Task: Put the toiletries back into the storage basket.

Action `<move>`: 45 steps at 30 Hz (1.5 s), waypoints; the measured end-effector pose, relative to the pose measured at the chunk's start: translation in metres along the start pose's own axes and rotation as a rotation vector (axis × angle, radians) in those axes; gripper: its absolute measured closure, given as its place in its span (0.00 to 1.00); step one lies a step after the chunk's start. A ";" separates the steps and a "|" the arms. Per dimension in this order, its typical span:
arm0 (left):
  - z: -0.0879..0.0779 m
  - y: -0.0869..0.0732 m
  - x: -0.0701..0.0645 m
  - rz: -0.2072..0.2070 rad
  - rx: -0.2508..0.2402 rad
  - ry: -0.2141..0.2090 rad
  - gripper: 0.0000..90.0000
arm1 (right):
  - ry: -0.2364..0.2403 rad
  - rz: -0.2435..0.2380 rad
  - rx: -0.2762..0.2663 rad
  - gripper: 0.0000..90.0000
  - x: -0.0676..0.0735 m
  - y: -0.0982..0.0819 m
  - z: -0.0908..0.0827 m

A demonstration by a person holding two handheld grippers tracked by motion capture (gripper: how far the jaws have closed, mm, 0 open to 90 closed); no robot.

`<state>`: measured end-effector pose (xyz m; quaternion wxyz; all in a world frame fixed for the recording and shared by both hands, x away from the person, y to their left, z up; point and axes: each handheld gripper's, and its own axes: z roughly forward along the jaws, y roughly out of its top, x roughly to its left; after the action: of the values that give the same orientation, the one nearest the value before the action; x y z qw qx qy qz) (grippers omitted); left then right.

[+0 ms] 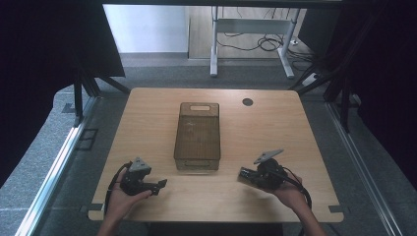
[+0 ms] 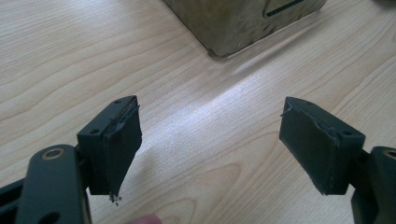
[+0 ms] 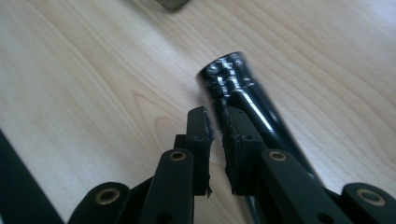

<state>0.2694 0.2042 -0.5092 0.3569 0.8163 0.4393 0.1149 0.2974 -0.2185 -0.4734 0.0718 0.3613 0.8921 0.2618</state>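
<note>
Bottle [image 3: 243, 100]: glossy black, cylindrical, with a wider ridged cap end; seen blurred. Lies tilted close above the wooden tabletop, cap end pointing away from the right gripper's camera, body running back beside and beneath that gripper's jaws, near the table's front right.

Bin [image 1: 197, 136]: translucent brown plastic, rectangular, open-topped, with handle slots at both short ends. Stands upright at the table's centre, long axis front to back.
</note>
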 end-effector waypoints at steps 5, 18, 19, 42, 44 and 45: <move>0.001 -0.001 -0.001 -0.002 0.003 0.001 0.24 | 0.019 -0.016 0.028 0.91 0.005 0.002 0.006; 0.001 -0.001 0.000 -0.003 0.003 0.005 0.24 | 0.051 -0.029 0.085 0.94 0.007 0.009 0.027; 0.001 -0.001 0.000 -0.003 0.003 0.005 0.24 | 0.051 -0.029 0.085 0.94 0.007 0.009 0.027; 0.002 -0.001 0.000 -0.006 0.012 0.009 0.23 | 0.025 0.027 0.072 0.94 -0.012 0.017 0.038; 0.003 -0.001 0.000 -0.003 0.013 0.010 0.23 | 0.024 0.031 0.072 0.94 -0.012 0.018 0.038; 0.003 -0.001 -0.001 -0.003 0.013 0.011 0.24 | 0.022 0.031 0.069 0.94 -0.013 0.018 0.038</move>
<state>0.2697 0.2029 -0.5119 0.3493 0.8174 0.4432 0.1161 0.3299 -0.2010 -0.4975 0.0453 0.3746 0.8956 0.2358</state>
